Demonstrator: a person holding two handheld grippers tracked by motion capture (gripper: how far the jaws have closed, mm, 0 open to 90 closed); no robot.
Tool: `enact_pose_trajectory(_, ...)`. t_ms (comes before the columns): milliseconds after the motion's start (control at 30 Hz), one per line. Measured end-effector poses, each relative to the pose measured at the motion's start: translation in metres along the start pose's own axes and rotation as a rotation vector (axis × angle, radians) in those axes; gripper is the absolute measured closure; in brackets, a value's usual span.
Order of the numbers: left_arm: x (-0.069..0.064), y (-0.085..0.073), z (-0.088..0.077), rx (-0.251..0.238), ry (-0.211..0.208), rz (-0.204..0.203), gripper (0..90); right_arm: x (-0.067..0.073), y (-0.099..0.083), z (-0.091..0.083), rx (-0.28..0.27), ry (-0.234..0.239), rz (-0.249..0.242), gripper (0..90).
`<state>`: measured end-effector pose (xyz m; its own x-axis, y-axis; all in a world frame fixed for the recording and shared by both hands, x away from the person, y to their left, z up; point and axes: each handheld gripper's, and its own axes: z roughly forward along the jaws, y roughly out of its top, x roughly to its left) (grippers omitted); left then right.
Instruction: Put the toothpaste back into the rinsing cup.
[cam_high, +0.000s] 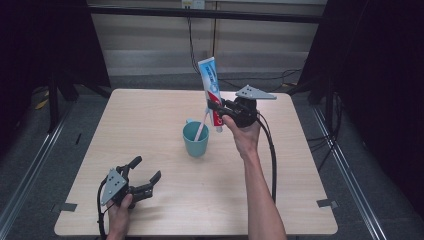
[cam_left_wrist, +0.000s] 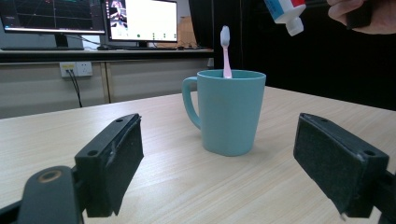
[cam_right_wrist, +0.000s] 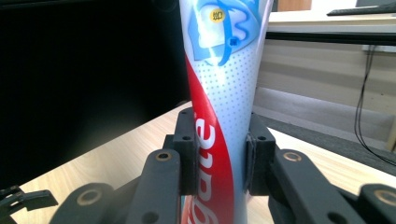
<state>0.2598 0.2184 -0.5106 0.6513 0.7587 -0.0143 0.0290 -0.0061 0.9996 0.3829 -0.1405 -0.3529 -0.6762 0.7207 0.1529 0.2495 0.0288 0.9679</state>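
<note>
Teal mug (cam_high: 195, 139) mid-counter already holds a brush (cam_left_wrist: 226, 51); right tool (cam_high: 216, 106) clamps the tube (cam_high: 210, 90) above it, likely next in; left tool (cam_high: 143, 176) gapes empty.

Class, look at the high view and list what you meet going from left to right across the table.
Left gripper → teal mug holding a toothbrush → toothpaste tube → right gripper, shut on the tube, with the person's hand behind it.

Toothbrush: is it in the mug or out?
In. The toothbrush stands in the teal mug, bristles up above the rim, handle leaning on the edge.
</note>
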Motion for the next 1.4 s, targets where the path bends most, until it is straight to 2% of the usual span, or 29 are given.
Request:
enact_pose_trajectory(500,0.000,0.000,0.000,-0.002,-0.001,0.000,15.8,0.014,-0.010,0.027,0.027,0.048,-0.004,71.4)
enact_pose_trajectory(700,0.000,0.000,0.000,-0.005,-0.001,-0.003,15.8,0.014,-0.013,0.034,0.037,0.052,0.002,71.4)
enact_pose_trajectory(733,0.000,0.000,0.000,-0.003,-0.001,0.006,15.8,0.015,-0.016,0.038,0.043,0.055,0.001,71.3)
enact_pose_trajectory(1000,0.000,0.000,0.000,-0.007,-0.004,0.005,15.8,0.015,-0.027,0.055,0.067,0.067,0.005,71.1)
enact_pose_trajectory(1300,0.001,0.000,-0.001,-0.006,-0.007,0.010,15.8,0.011,-0.034,0.064,0.081,0.055,0.013,71.0)
enact_pose_trajectory(1400,0.000,0.000,-0.001,-0.006,-0.006,0.010,15.8,0.011,-0.041,0.068,0.098,0.050,0.011,70.9)
